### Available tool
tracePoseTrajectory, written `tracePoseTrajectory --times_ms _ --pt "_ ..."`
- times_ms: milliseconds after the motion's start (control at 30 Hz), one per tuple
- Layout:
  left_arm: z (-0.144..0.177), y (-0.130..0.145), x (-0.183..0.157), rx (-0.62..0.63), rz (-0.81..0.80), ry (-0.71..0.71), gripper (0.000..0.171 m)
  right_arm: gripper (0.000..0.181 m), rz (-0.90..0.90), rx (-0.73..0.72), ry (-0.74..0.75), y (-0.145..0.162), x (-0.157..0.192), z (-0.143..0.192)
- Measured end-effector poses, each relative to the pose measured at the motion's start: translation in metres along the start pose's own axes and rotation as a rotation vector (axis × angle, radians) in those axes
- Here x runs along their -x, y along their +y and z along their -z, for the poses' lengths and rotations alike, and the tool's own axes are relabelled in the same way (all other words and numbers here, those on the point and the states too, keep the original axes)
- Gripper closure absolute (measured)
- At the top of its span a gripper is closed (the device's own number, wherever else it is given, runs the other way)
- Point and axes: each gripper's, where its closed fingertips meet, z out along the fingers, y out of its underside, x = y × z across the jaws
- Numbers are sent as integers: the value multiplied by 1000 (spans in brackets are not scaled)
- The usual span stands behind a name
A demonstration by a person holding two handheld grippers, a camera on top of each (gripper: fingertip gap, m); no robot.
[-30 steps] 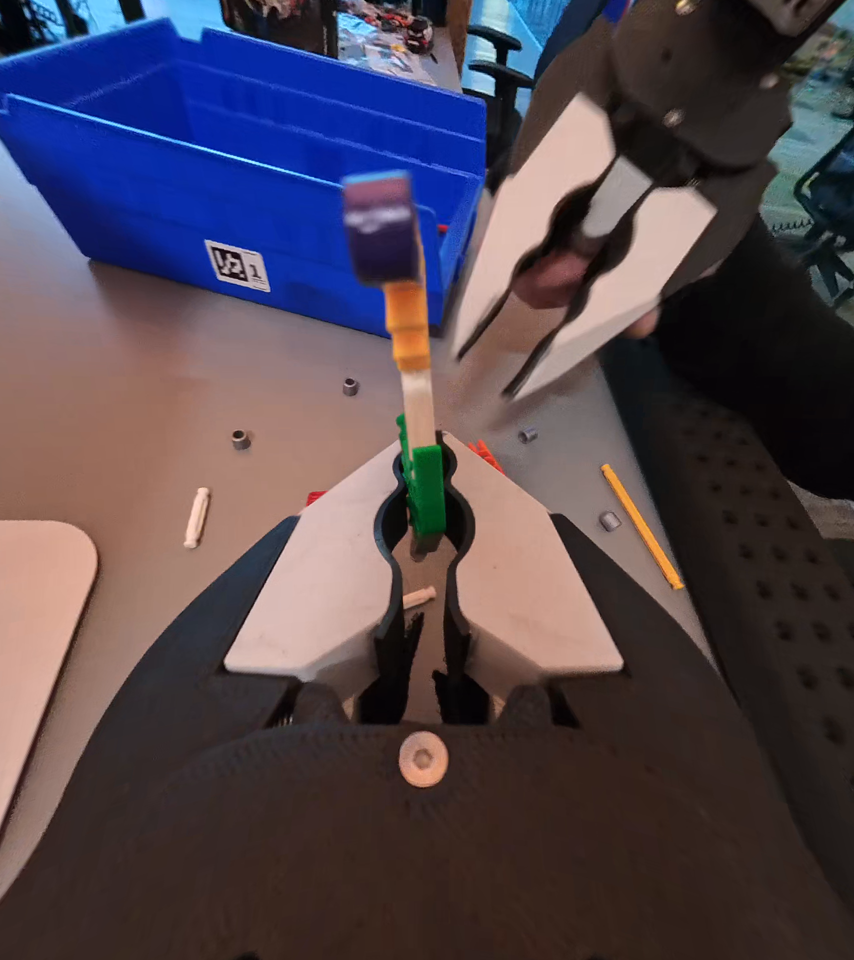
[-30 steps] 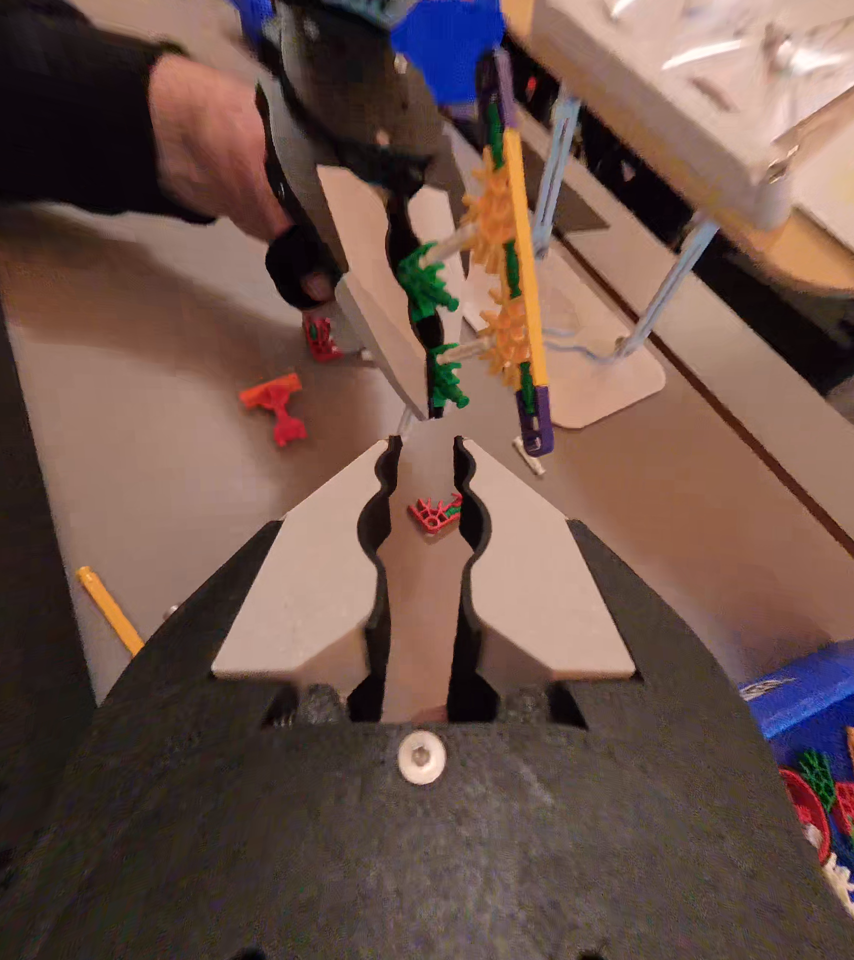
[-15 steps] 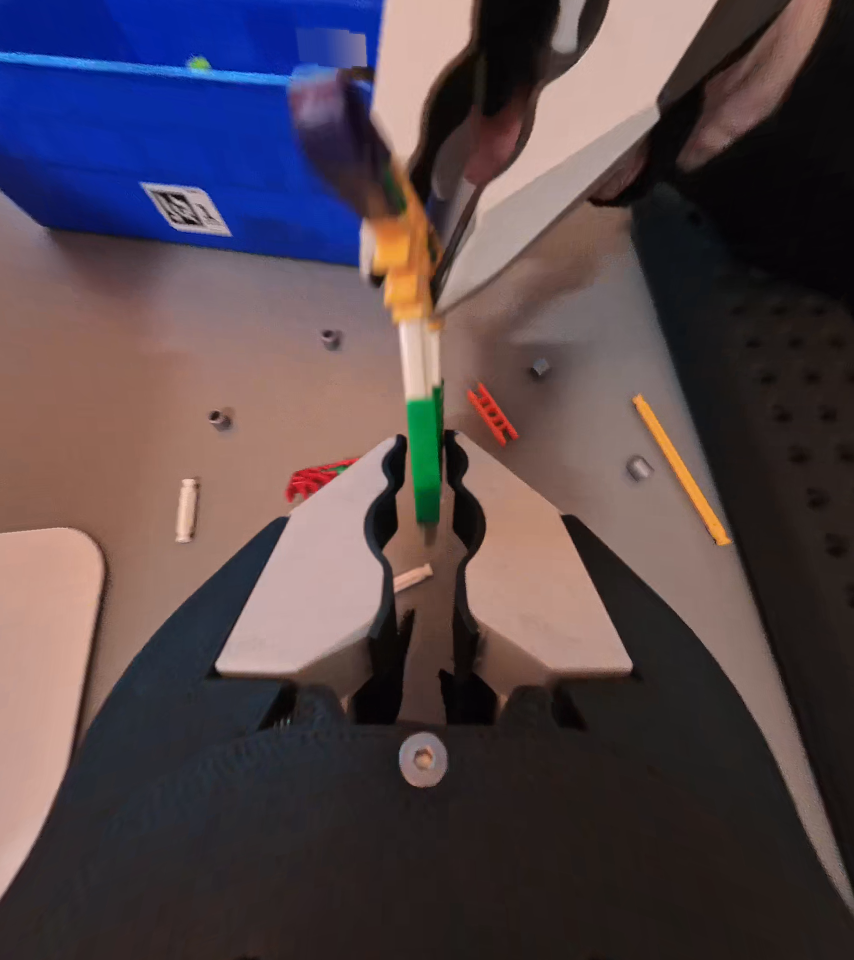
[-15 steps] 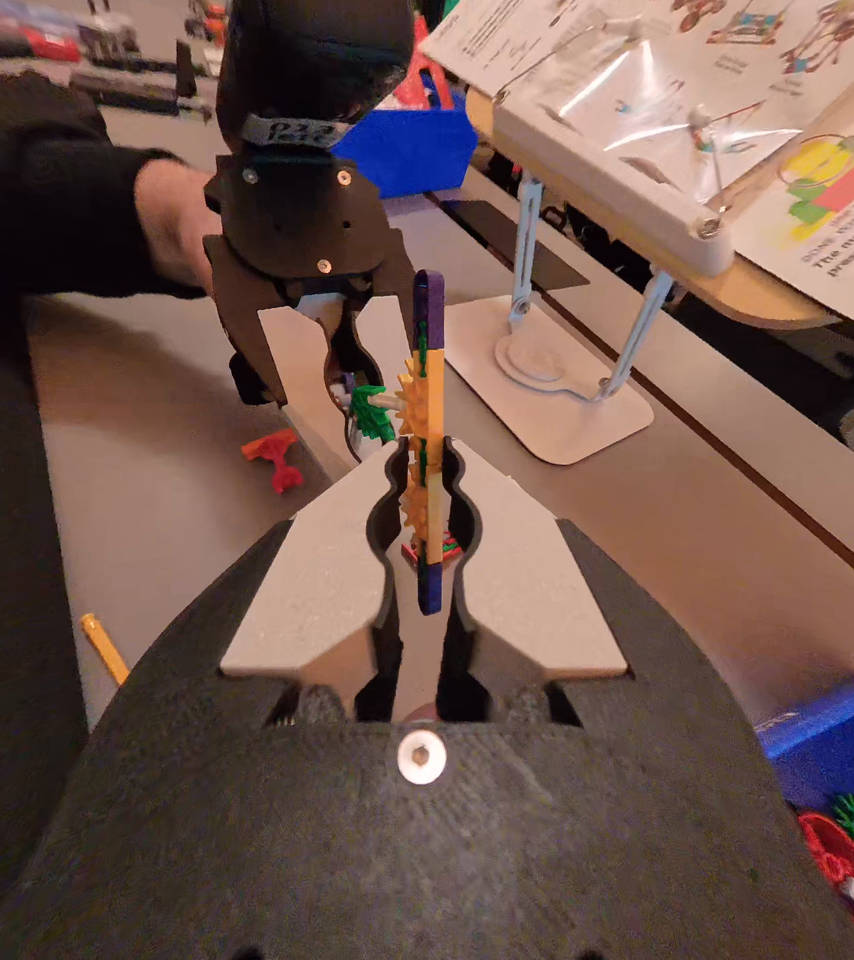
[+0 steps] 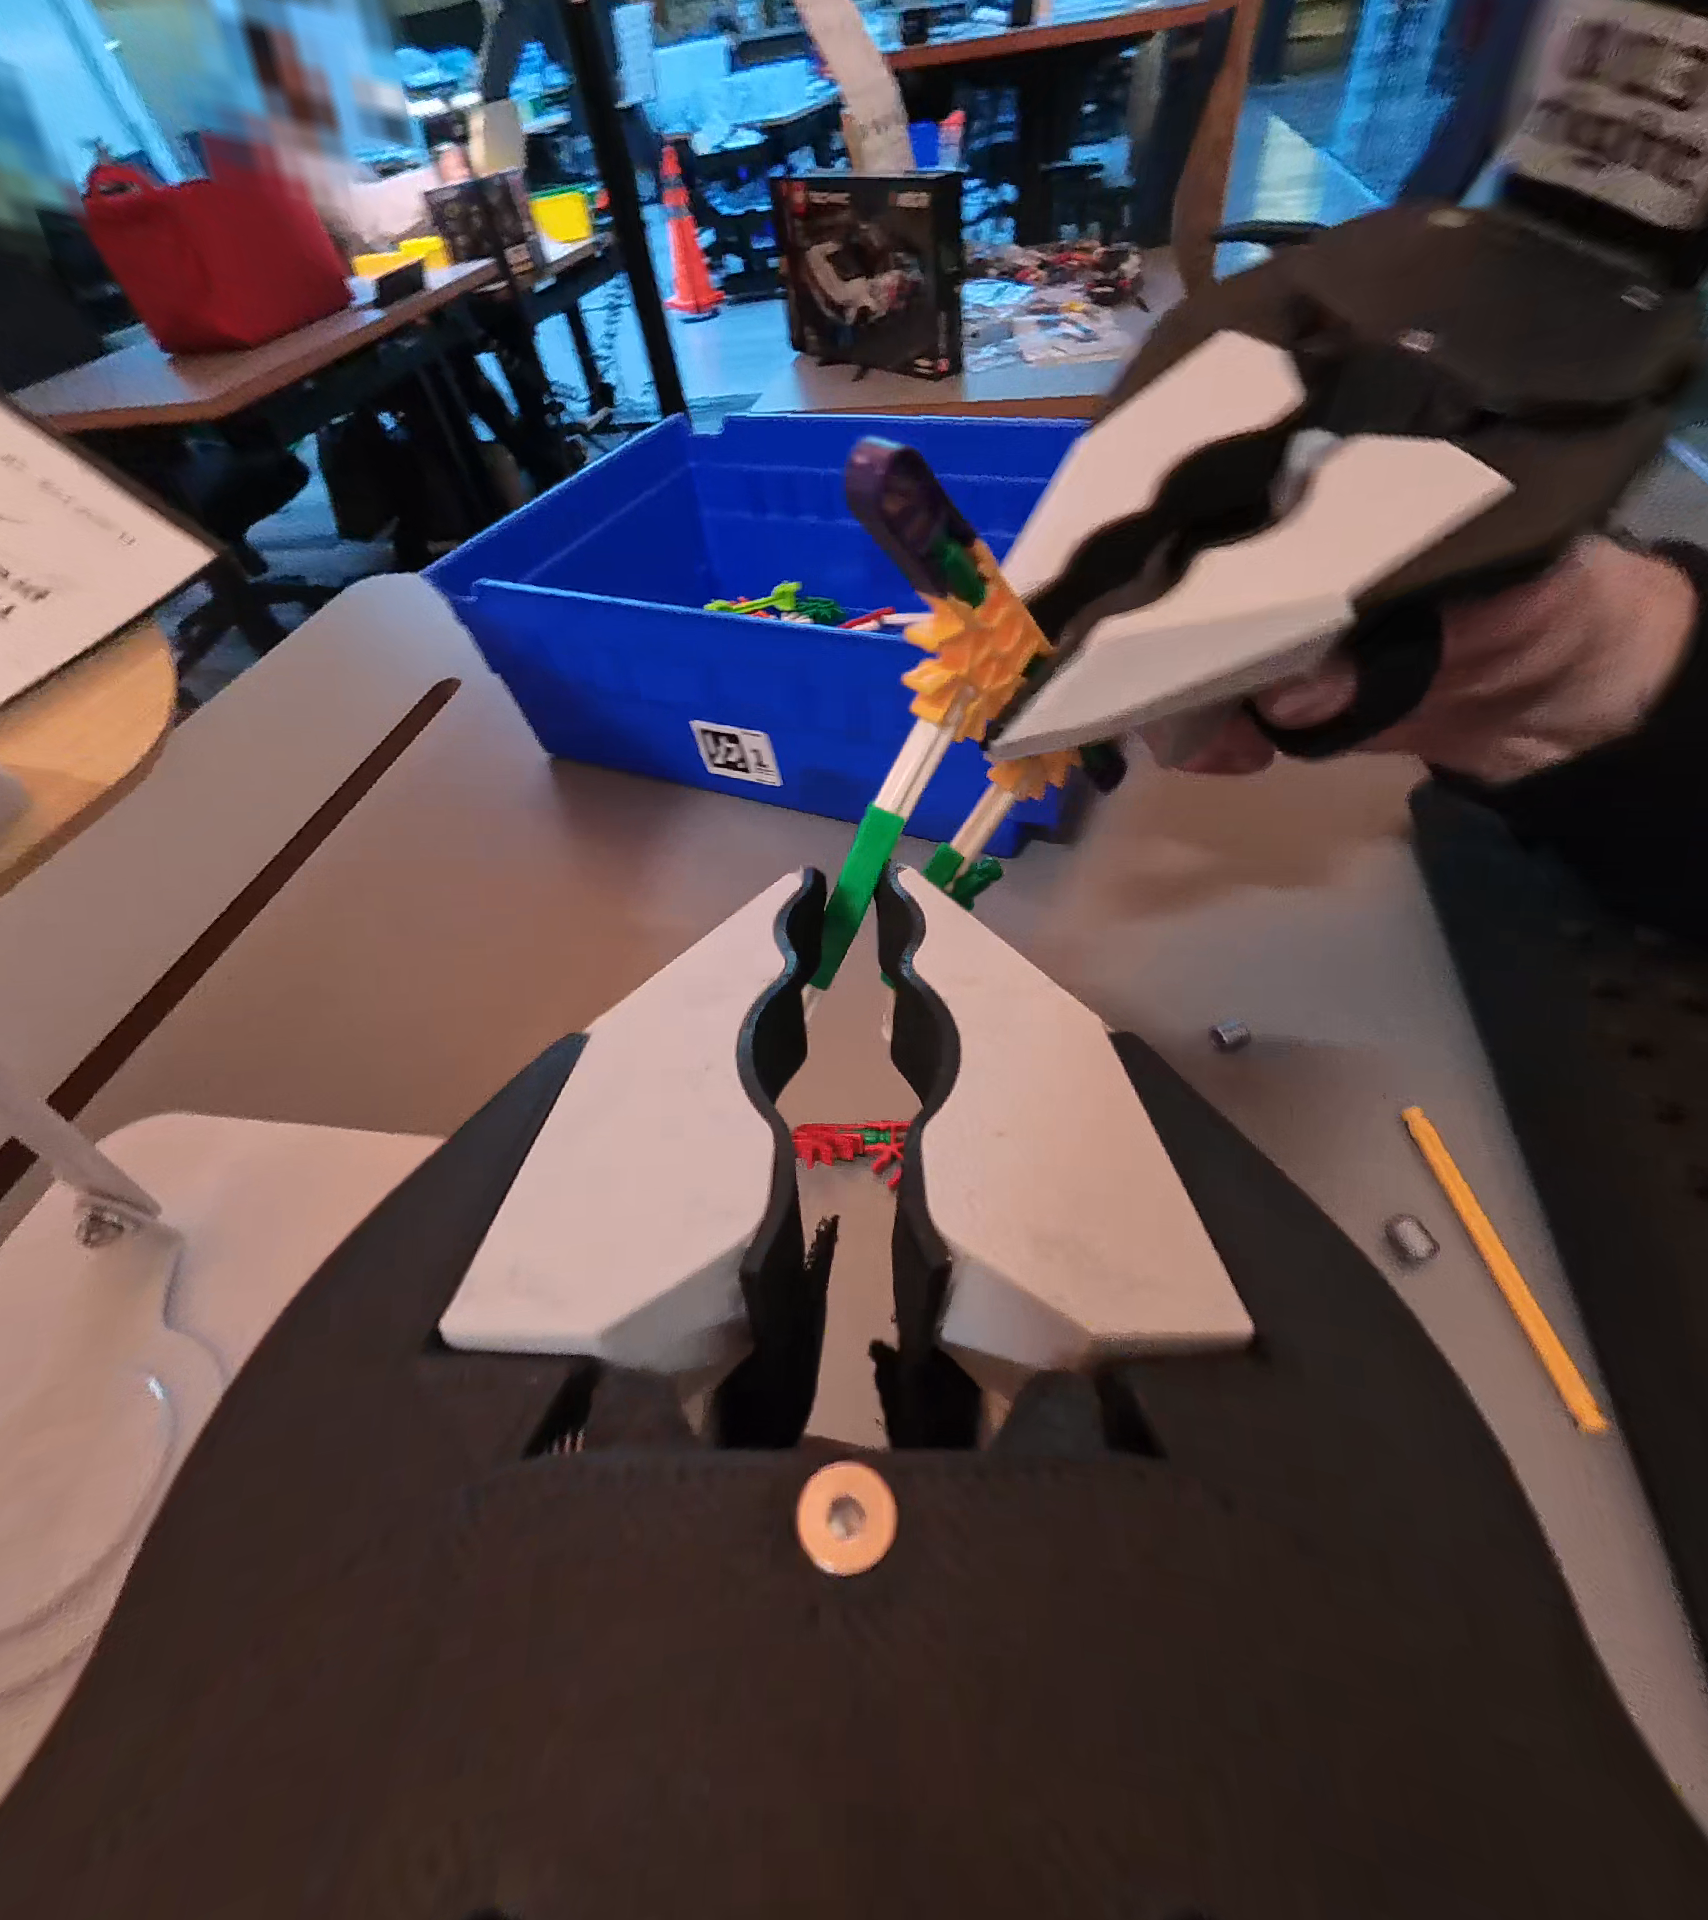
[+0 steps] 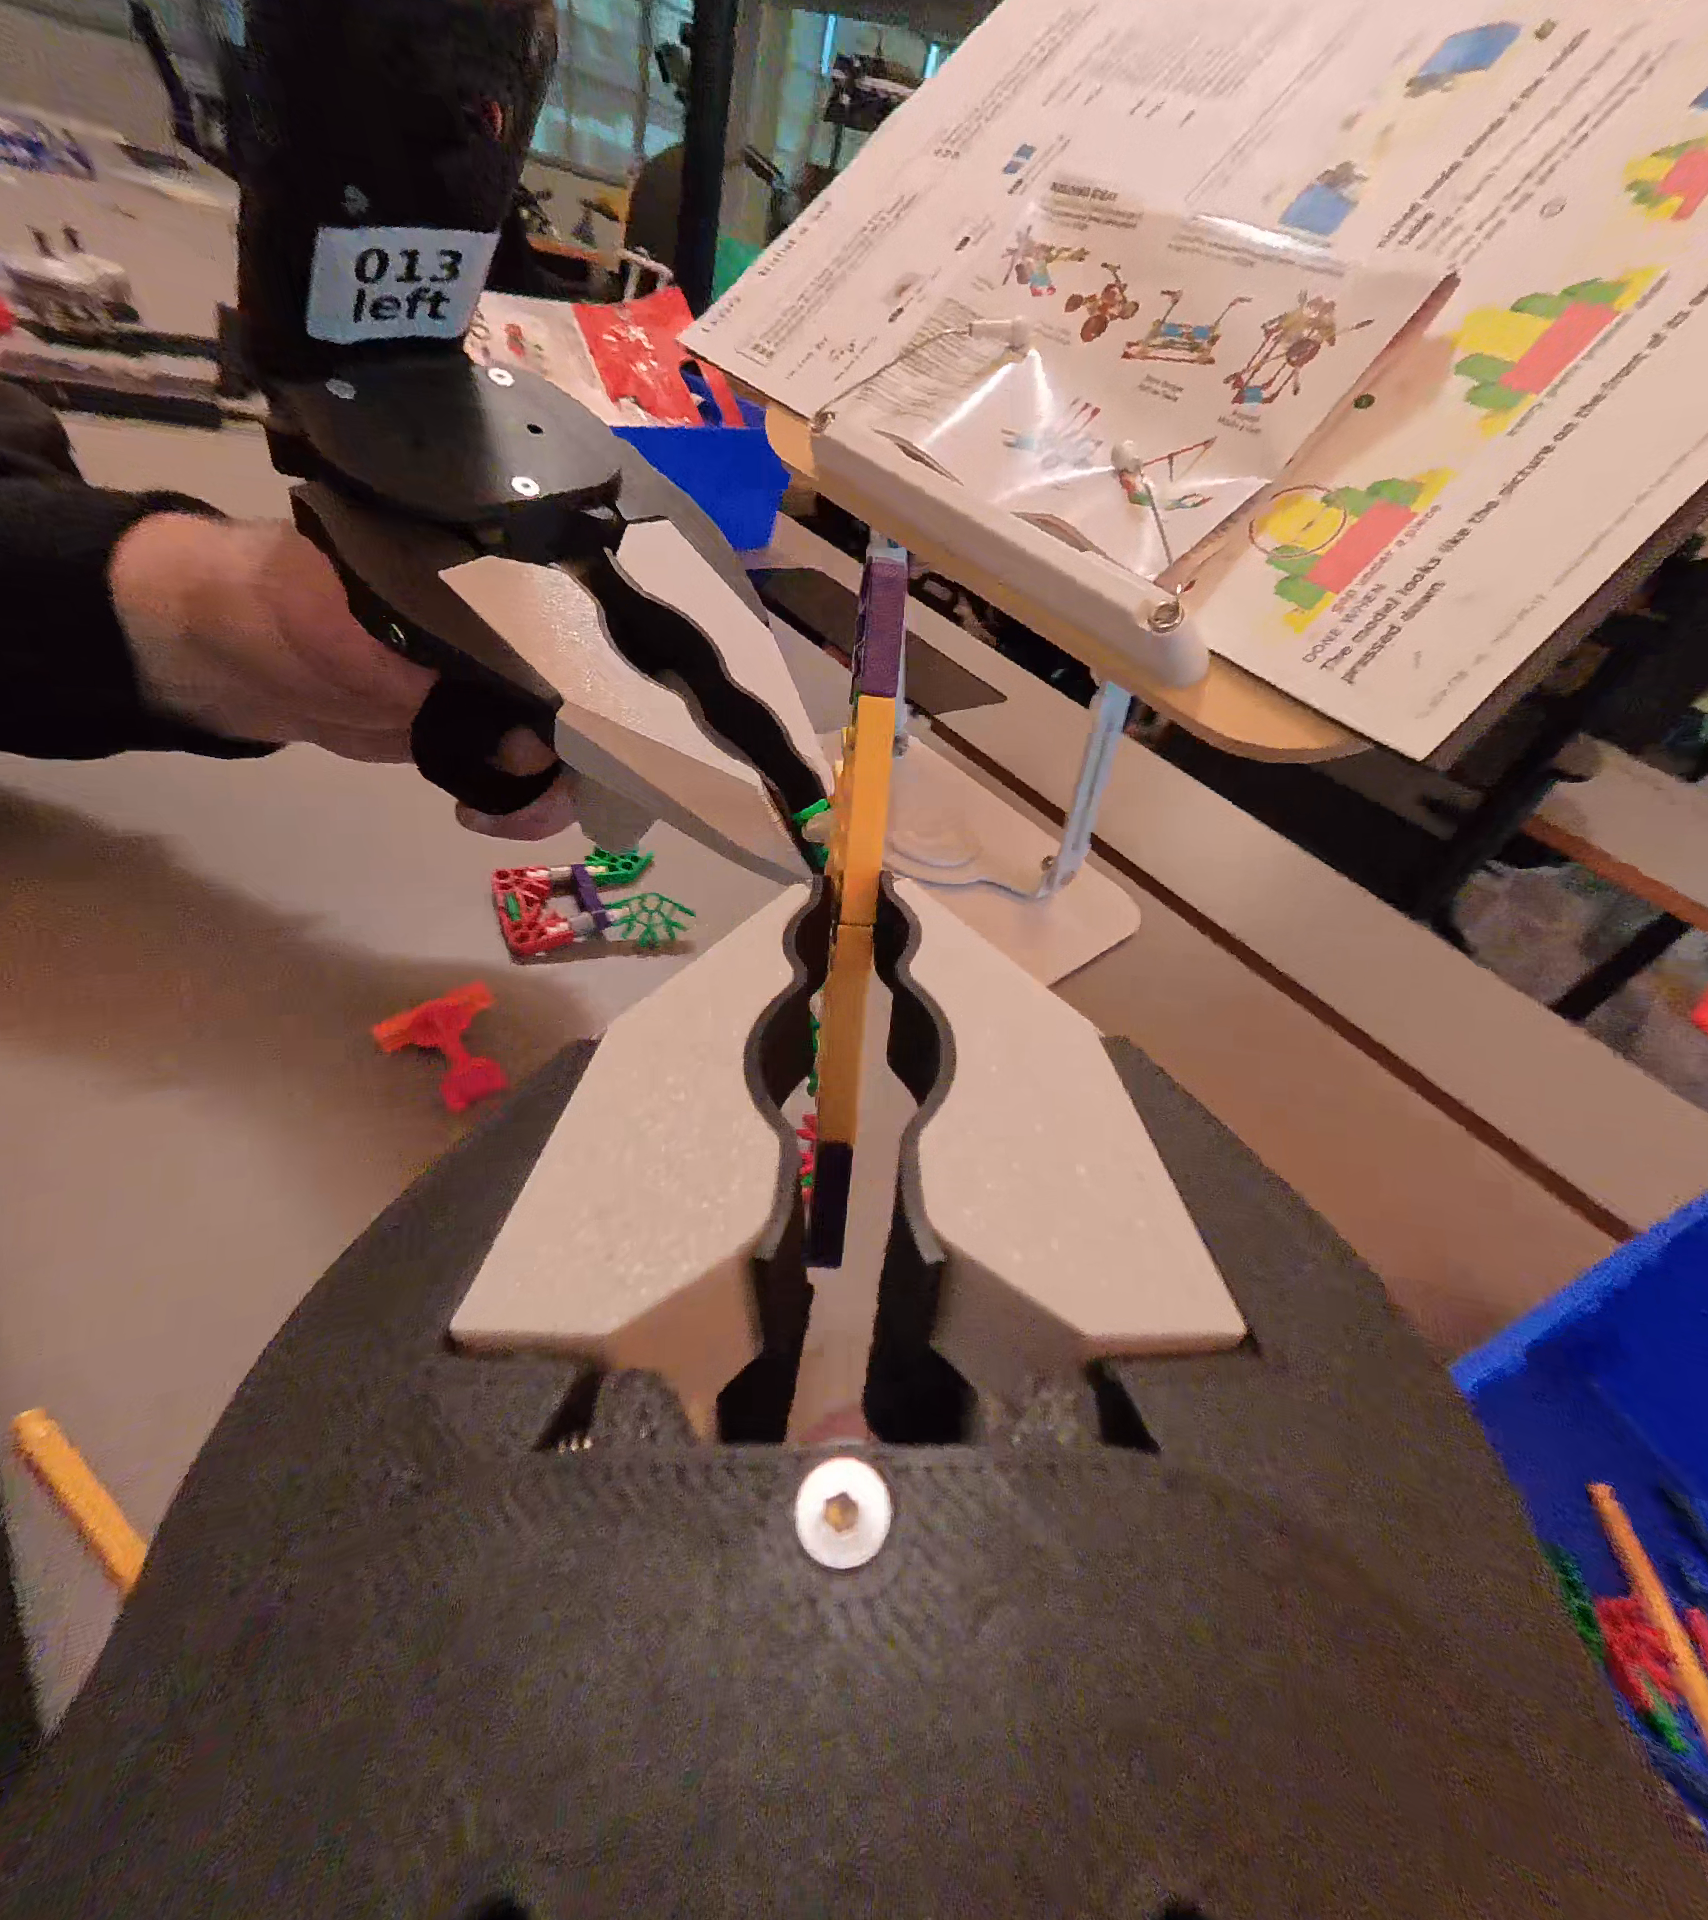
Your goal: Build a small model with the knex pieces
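Observation:
A toy rod-and-connector assembly hangs in the air between my two grippers. It has a purple end (image 5: 897, 514), yellow gear connectors (image 5: 975, 655), white rods and green connectors. My left gripper (image 5: 848, 902) is shut on one green connector (image 5: 855, 894) at its fingertips. My right gripper (image 6: 850, 906) is shut on the assembly's yellow rod (image 6: 858, 821), which runs upright between its pads, with a purple end (image 6: 881, 623) on top. The right gripper also shows in the left wrist view (image 5: 1016, 675), clamped by the yellow gears. The left gripper shows in the right wrist view (image 6: 814, 821).
A blue bin (image 5: 621, 644) with loose parts stands behind. An instruction sheet (image 6: 1245, 312) on a stand with a white base (image 6: 1058, 925) is to the side. On the table lie a red, green and purple piece (image 6: 580, 904), an orange-red piece (image 6: 439, 1039), a yellow rod (image 5: 1494, 1268) and small grey spacers (image 5: 1229, 1034).
My right gripper came in around the yellow rod and closed on it. My left gripper loosened, then closed again on the green connector nearer its tips. Both grippers tilted upward.

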Motion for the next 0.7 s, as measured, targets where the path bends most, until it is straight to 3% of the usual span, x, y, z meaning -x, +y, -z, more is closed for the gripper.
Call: tracePoseTrajectory --times_ms 200,333,400,500,567,700 --pt "-4 2 19 -28 300 -50 163 177 336 96 247 -7 4 -16" --pt "-4 0 17 -26 280 -41 165 177 309 57 254 -14 1 -15" --pt "-1 -5 12 -44 228 10 165 177 159 -20 164 -20 0 -10" --pt "6 -9 -12 -56 82 144 167 177 -240 -160 -124 -27 0 5" --pt "7 -14 -20 -76 0 144 168 177 -320 -218 -181 -33 -1 13" --pt "10 -28 -15 -159 131 169 167 177 -301 -282 -134 -45 -4 14"
